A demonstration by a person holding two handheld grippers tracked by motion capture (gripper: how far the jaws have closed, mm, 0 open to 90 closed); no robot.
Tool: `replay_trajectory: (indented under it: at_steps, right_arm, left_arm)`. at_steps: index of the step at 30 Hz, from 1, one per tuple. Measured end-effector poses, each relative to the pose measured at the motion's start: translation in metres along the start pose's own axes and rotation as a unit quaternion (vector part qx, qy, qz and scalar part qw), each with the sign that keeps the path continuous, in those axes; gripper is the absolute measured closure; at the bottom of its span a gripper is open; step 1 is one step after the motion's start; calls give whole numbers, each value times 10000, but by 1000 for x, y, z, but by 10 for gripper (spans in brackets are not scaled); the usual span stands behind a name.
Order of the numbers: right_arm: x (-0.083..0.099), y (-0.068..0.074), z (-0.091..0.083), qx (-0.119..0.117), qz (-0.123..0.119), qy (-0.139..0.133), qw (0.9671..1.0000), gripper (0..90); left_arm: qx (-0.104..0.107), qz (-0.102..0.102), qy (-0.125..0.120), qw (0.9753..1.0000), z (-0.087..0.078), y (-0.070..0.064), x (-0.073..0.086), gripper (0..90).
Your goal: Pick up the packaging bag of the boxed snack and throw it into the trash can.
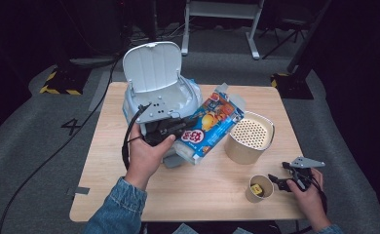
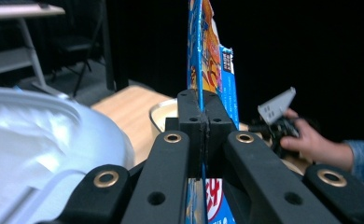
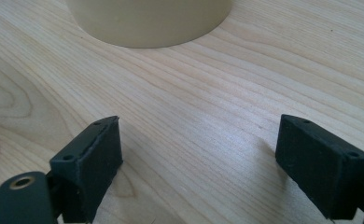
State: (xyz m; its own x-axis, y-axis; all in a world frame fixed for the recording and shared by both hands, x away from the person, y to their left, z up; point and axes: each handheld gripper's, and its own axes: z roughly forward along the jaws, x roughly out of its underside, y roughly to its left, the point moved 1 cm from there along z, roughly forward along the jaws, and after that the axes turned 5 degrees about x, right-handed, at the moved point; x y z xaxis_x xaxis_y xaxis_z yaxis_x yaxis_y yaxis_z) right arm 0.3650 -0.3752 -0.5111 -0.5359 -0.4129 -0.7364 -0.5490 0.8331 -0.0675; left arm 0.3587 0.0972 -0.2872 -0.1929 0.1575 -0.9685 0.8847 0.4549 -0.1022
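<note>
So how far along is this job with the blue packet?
Done: the white cooker's lid is up. In hand: the left claw is shut on the blue packet, held beside the cooker's open top. Left: whether anything has been poured can't be told. The right claw rests open on the table.

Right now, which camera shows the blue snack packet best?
The high view: the whole blue packet lies tilted beside the white cooker, pinched by the left gripper. The left gripper view gives it edge-on between shut jaws; the right gripper view looks at bare table.
</note>
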Motion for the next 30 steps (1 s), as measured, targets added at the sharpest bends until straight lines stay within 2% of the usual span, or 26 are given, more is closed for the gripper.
replay_trajectory:
  at_steps: [2, 6, 10, 28, 30]
  right_arm:
    - [0, 0, 0, 0, -1, 0, 10000, 147]
    - [0, 0, 0, -1, 1, 0, 10000, 147]
    - [0, 0, 0, -1, 1, 0, 10000, 147]
    - [0, 0, 0, -1, 3, -3, 10000, 146]
    - [0, 0, 0, 0, 0, -2, 10000, 146]
  left_arm:
    - [-40, -1, -88, 10000, -3, 1, -5, 890]
    - [-161, 123, -263, 9994, -8, 2, -16, 890]
    - [-176, 147, -407, 9989, -12, 4, -22, 890]
    - [-258, 155, -754, 9967, -19, 16, -60, 890]
    - [-386, 230, -807, 9957, -21, 18, -67, 890]
